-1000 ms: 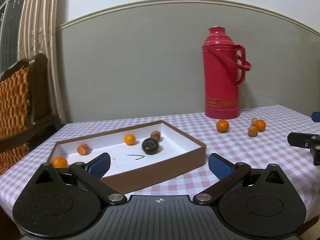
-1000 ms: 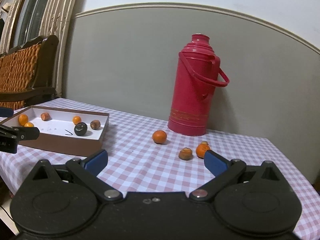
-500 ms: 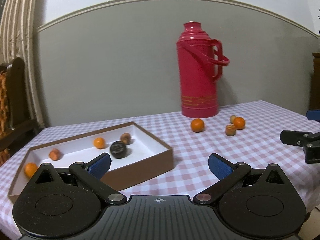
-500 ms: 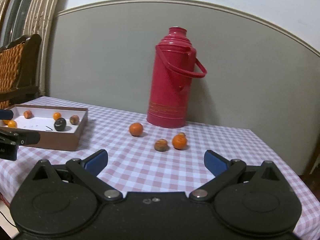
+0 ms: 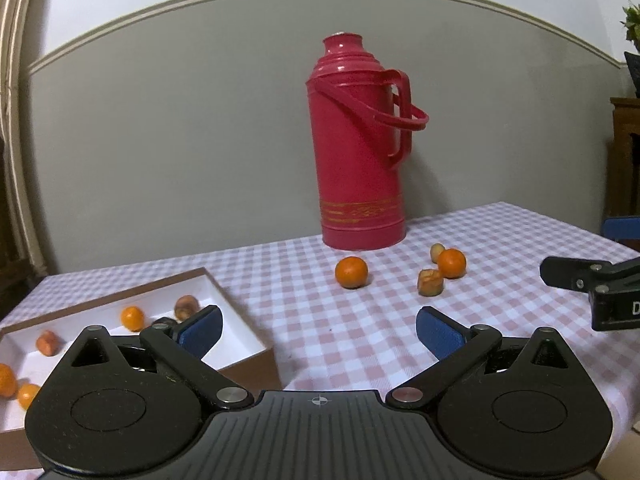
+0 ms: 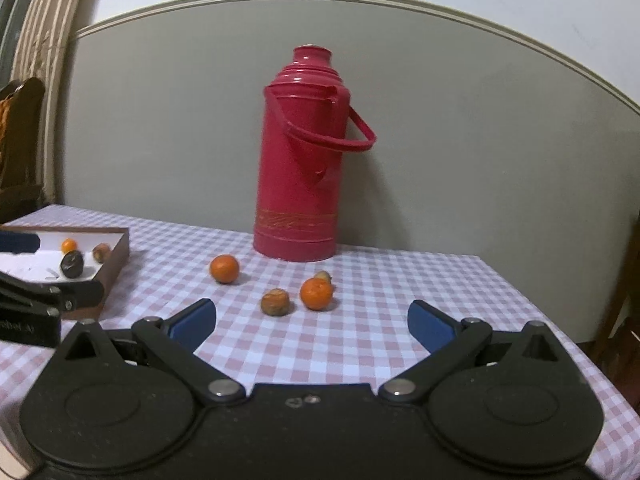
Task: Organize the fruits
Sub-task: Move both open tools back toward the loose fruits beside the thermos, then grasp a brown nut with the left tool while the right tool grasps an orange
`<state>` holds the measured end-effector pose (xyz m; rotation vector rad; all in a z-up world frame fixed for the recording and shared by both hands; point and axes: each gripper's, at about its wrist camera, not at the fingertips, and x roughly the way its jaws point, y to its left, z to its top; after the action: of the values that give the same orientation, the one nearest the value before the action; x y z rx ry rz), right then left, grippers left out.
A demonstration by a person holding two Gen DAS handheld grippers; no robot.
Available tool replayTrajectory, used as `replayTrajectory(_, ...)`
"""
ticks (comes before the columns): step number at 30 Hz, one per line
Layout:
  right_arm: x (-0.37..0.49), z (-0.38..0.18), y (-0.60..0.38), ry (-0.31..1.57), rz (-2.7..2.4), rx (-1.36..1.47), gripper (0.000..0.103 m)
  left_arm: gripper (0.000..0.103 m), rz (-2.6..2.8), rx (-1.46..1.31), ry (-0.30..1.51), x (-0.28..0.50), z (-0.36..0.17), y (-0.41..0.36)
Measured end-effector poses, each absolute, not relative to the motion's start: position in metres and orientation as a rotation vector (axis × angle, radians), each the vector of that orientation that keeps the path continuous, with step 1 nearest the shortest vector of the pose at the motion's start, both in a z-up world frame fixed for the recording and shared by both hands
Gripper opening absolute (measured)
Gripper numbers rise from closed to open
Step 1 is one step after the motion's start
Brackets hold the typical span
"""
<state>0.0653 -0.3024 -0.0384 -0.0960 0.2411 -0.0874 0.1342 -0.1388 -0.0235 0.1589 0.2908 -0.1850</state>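
The left tongs (image 5: 318, 326) are released, blue pads wide apart with nothing between them, held above the checked counter (image 5: 360, 332) at the right end of the box (image 5: 256, 356). The right tongs (image 6: 312, 322) are released too, spread wide and empty, facing the loose fruit.

The box, brown outside and white inside, lies at the left of the counter. In it are an orange (image 5: 132, 318), a brownish fruit (image 5: 186, 307), a dark round fruit (image 6: 72, 264), a reddish piece (image 5: 47, 343) and two more oranges (image 5: 16, 388) at the near left corner.

Outside the box, an orange (image 5: 351, 272) sits on the cloth in front of the red flask (image 5: 358, 152). To its right lies a small cluster: a brown fruit (image 5: 430, 282), a second orange (image 5: 451, 263) just beside it, and a small pale fruit (image 5: 437, 252) touching that orange from behind. The flask stands upright against the grey wall (image 5: 180, 140), handle tipped to the right.
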Motion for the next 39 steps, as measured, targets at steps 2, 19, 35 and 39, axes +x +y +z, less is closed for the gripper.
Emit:
replayTrajectory(2, 0.074, -0.037, -0.304, 0.239, -0.097, -0.099, 0.096, 0.103, -0.186, 0.157, 0.294, 0.142, -0.025, -0.144)
replayTrajectory(19, 0.132, -0.045, -0.343, 0.313, -0.146, -0.009, 0.083, 0.091, -0.228, 0.164, 0.383, 0.2, -0.047, -0.203)
replayTrajectory(35, 0.188, -0.062, -0.385, 0.431, -0.196, 0.104, 0.08, 0.082, -0.276, 0.177, 0.543, 0.275, -0.061, -0.263)
replayTrajectory(39, 0.202, -0.064, -0.387, 0.446, -0.187, 0.12, 0.08, 0.075, -0.267, 0.171, 0.563, 0.287, -0.063, -0.266)
